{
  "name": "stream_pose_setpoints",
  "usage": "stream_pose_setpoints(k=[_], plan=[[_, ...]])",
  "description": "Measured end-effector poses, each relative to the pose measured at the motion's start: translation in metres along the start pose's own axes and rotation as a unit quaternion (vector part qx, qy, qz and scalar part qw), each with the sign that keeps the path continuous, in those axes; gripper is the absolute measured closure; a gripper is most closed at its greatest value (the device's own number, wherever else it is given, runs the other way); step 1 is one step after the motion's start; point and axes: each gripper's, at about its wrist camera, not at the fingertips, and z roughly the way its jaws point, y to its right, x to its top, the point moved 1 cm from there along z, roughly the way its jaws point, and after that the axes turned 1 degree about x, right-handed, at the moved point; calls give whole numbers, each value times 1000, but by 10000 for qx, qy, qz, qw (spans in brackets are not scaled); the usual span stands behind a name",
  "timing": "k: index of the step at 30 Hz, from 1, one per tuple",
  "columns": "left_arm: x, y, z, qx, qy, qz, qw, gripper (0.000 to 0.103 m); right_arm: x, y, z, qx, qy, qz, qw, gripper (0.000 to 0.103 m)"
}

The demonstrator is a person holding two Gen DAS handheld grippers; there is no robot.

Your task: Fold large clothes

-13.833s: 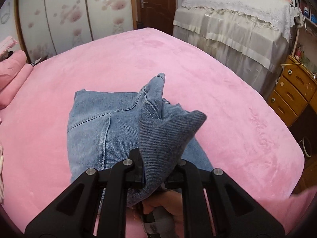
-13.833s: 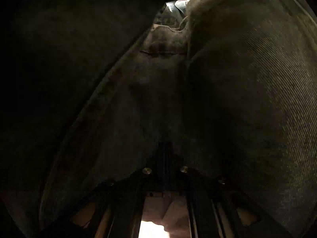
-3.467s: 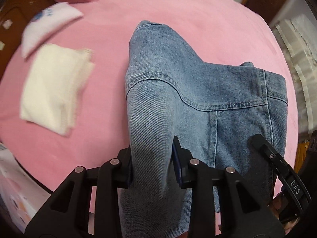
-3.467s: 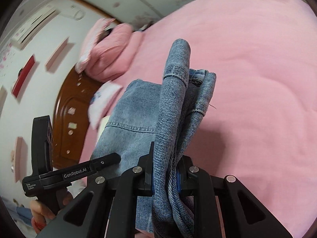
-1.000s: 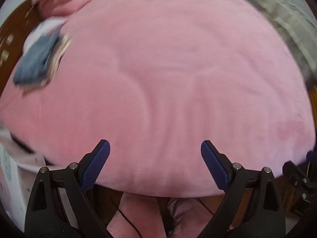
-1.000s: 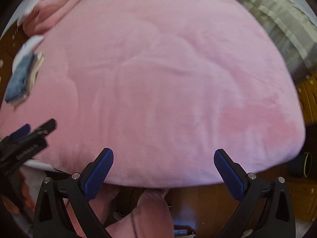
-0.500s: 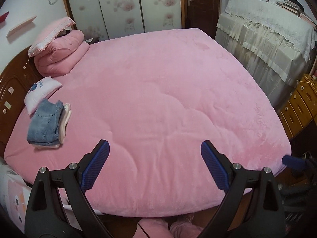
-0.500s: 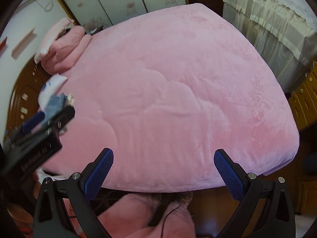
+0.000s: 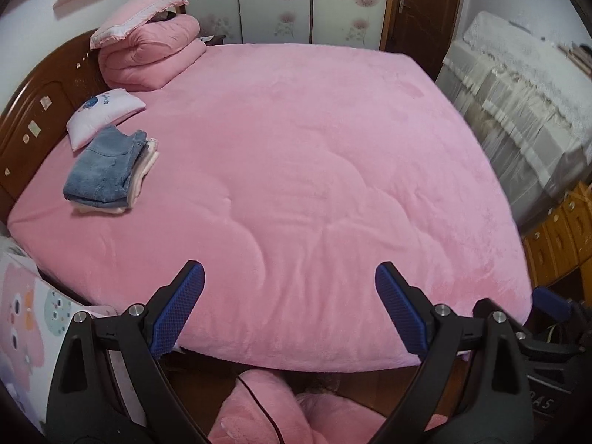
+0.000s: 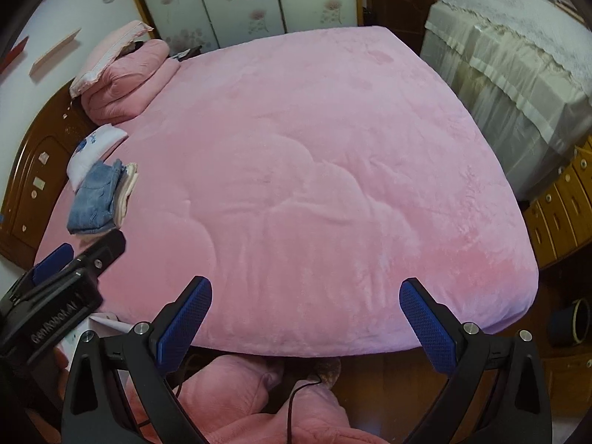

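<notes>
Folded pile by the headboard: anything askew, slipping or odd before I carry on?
Nothing stands out. The jeans lie folded on top of the pale clothes, beside the small pillow; the pile looks stable. Both grippers are open and hold nothing.

One bed (image 9: pixel 314 155) fills the room, under a single pink cover. Near its headboard edge sits one stack of two folded garments: one pair of jeans (image 9: pixel 101 164) on top of one cream piece (image 9: pixel 142 174). Beside the stack lies one small white pillow (image 9: pixel 103 111), and at the headboard corner one rolled pink quilt (image 9: pixel 148 57) with one pillow (image 9: pixel 138 18) on top. Two grippers show, the left gripper (image 9: pixel 289 309) and the right gripper (image 10: pixel 305 323), each with two blue pads spread wide.
</notes>
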Motion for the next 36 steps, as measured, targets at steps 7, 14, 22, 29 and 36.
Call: stream_pose_setpoints(k=[7, 14, 22, 29, 36], plan=[[-1, 3, 13, -33, -221, 318, 9992, 10, -11, -27, -13, -125, -8, -94, 9999, 1], [4, 7, 21, -96, -290, 526, 9981, 9, 0, -24, -8, -168, -62, 62, 9998, 1], [7, 7, 27, -108, -319, 591, 9977, 7, 8, -18, 6, -237, -126, 115, 9996, 1], [5, 5, 29, -125, -413, 472, 9980, 1, 7, -17, 9, -253, -131, 102, 9995, 1], [2, 7, 27, -130, -439, 437, 9980, 1, 6, -14, 7, -296, -107, 98, 9995, 1]])
